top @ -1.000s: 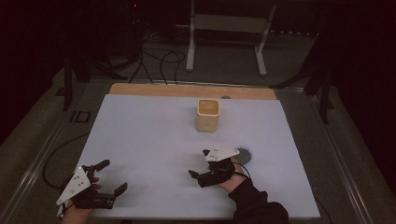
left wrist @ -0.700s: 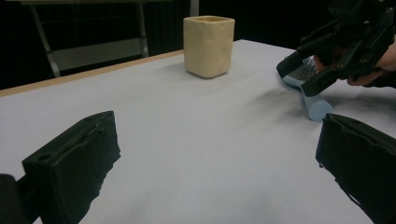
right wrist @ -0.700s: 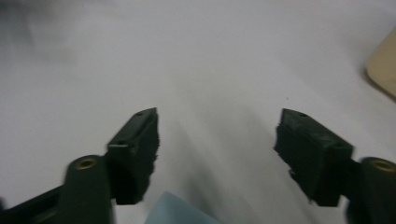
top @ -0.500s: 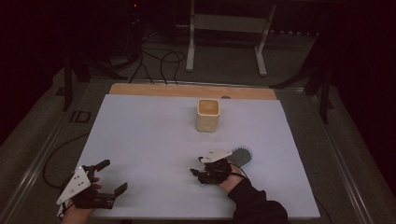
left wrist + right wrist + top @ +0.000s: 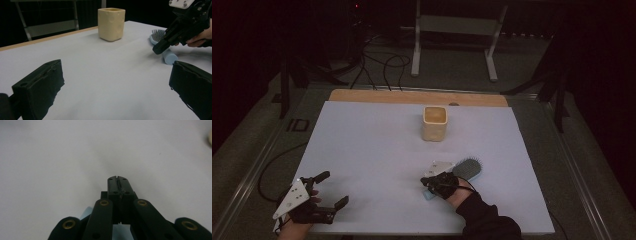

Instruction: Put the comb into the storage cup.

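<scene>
Dim surroundings close in on a desk (image 5: 377, 150) covered by one pale sheet, with a strip of bare wood along its far edge. Two claws work over it.

In the right gripper view the right claw (image 5: 117, 179) has its jaws pressed flat together with nothing between them; they have just been closing. A pale blue patch, the handle of the hairbrush, shows under the claw's body, behind the tips. In the high view this right claw (image 5: 428, 181) sits low over the near right part of the sheet, directly above the blue handle end of the single hairbrush (image 5: 468, 169). The left gripper view shows the same claw tip just above the rounded blue handle; whether it touches cannot be told. The brush lies flat, its dark bristled head pointing away towards the right and far side, its handle towards the person.

The left claw (image 5: 334, 189) rests at the near left corner, jaws spread wide and empty, well apart from the brush. Its two black jaws frame the left gripper view.

One cream cup (image 5: 434, 123) with squared sides stands upright beyond the brush, near the far middle of the sheet, apart from both claws.

One metal frame (image 5: 452, 30) and loose cables (image 5: 382, 65) lie on the floor beyond.
</scene>
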